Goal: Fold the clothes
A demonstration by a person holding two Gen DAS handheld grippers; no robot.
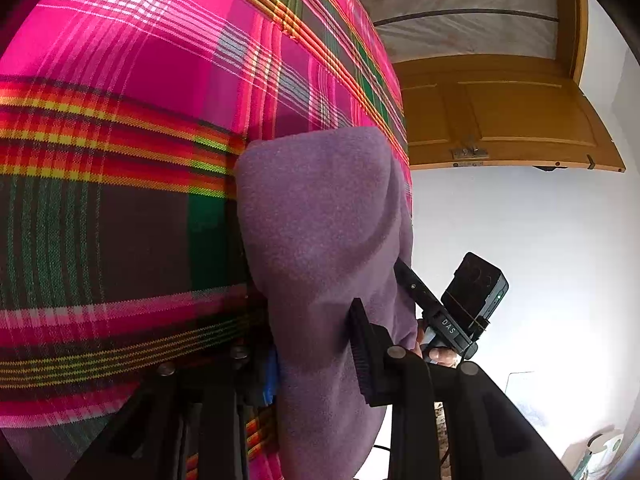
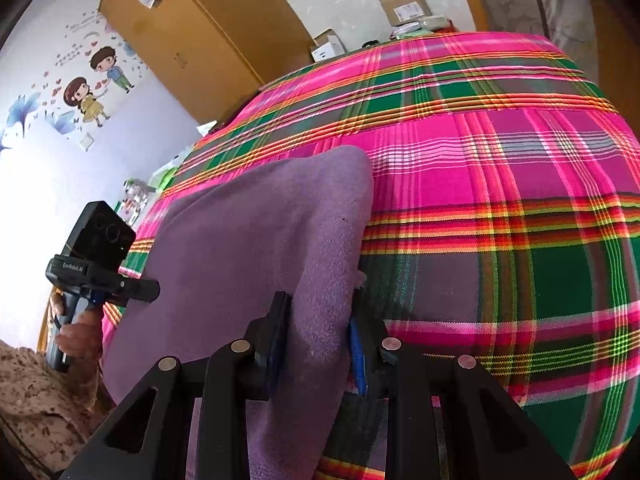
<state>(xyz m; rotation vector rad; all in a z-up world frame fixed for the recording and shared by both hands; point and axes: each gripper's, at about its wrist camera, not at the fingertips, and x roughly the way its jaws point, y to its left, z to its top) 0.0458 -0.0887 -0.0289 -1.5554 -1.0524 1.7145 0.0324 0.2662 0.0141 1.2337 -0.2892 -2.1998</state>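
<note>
Soft purple fleece garment (image 2: 256,248) held up off a bed covered in a pink, green and red plaid cloth (image 2: 500,200); both claws grip it

Left claw (image 1: 316,352): pads pinching a bunched fold of the fleece, cloth rising ahead of the fingers and draping down past them. Right claw (image 2: 320,336): likewise pinching a thick fold, blue pad linings pressed against the fleece on either side

Key relation: the garment's held edge runs between the two claws, so its long axis lies across from one hand to the other. In the right wrist view the left claw sits at the far left edge of the purple sheet; in the left wrist view the right claw shows just beyond the fleece on the right. The two grips look fairly near each other, with fleece slack between. The bed lies directly ahead and below both claws, so neither hand is clearly nearer to it

Judgement: mid-fold, garment lifted for laying or doubling onto the plaid

Containers: cardboard boxes (image 2: 404,6) at the far end of the bed; contents not visible

Wooden door (image 1: 500,112) beyond
</note>
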